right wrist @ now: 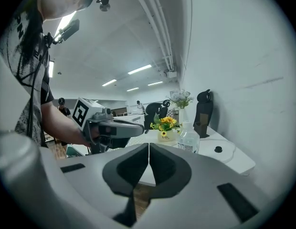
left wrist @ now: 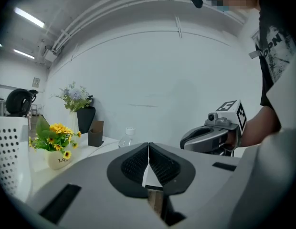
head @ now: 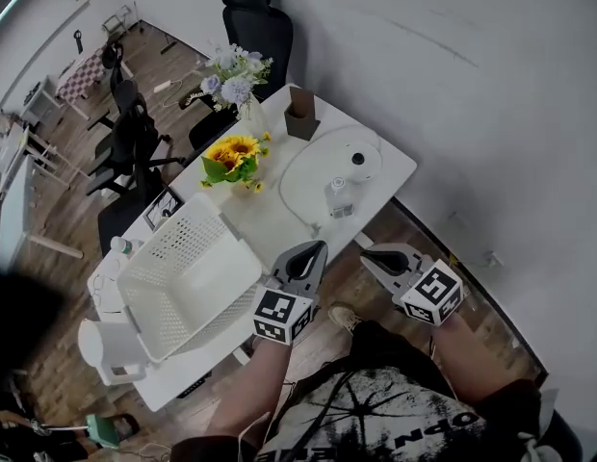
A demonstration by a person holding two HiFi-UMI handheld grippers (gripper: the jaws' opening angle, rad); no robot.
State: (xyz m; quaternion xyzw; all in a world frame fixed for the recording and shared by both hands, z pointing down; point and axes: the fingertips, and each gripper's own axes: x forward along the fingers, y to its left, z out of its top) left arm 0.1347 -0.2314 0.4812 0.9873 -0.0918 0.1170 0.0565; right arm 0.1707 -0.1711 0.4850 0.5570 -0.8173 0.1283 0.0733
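Both grippers hover side by side over the near edge of a white table [head: 268, 227], off its corner. My left gripper [head: 316, 249] is shut with nothing between its jaws [left wrist: 148, 145]. My right gripper [head: 372, 255] is also shut and empty [right wrist: 148, 145]. Each appears in the other's view: the right gripper [left wrist: 211, 136] and the left gripper [right wrist: 113, 127]. Nearest ahead stands a clear plastic bottle [head: 339, 198] [right wrist: 188, 138] on a round white mat [head: 313, 183], with a small black cap [head: 357, 159] beside it.
A white perforated basket [head: 188, 272] lies at the left. A pot of sunflowers [head: 233, 160], a vase of pale flowers [head: 237, 77] and a brown box [head: 300, 114] stand farther back. Black office chairs [head: 260, 22] are behind the table; the wall is at the right.
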